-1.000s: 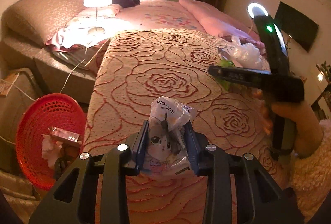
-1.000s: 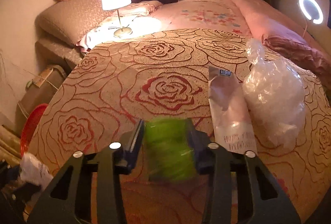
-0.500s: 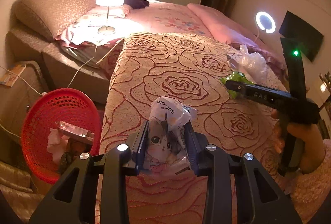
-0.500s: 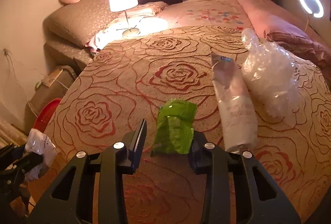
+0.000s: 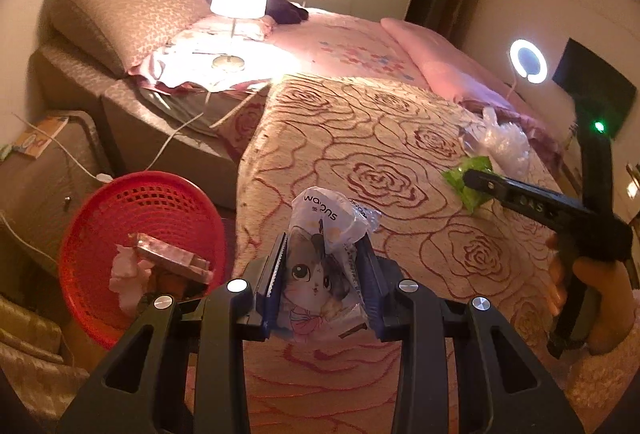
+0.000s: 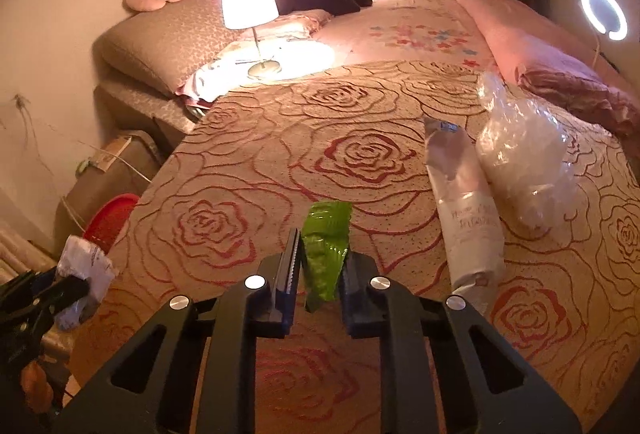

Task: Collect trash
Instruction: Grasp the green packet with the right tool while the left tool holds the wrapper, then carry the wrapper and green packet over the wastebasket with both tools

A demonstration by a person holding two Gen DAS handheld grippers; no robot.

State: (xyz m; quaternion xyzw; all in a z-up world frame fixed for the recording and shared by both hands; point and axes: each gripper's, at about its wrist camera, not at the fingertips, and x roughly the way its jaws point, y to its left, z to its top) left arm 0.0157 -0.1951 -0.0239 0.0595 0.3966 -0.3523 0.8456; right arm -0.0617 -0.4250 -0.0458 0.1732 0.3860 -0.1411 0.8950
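- Left gripper (image 5: 322, 288): clamped on cat-print packet (image 5: 320, 266), long axis 12–6 o'clock; red basket (image 5: 120, 201) at 9 o'clock.
- Right gripper (image 6: 318, 274): clamped on green wrapper (image 6: 324, 246), long axis 12–6 o'clock, above bedspread (image 6: 280, 161).

The black two-finger left gripper (image 5: 323, 282) points forward and slightly down, its blue-padded jaws drawn in and pinching a white cat-print plastic wrapper (image 5: 320, 266) from both sides. The black two-finger right gripper (image 6: 318, 276) is levelled low over the bed, jaws narrowed around a crumpled green foil wrapper (image 6: 324, 246). In the left wrist view, the person's bare right hand (image 5: 592, 298) grips that tool's handle.
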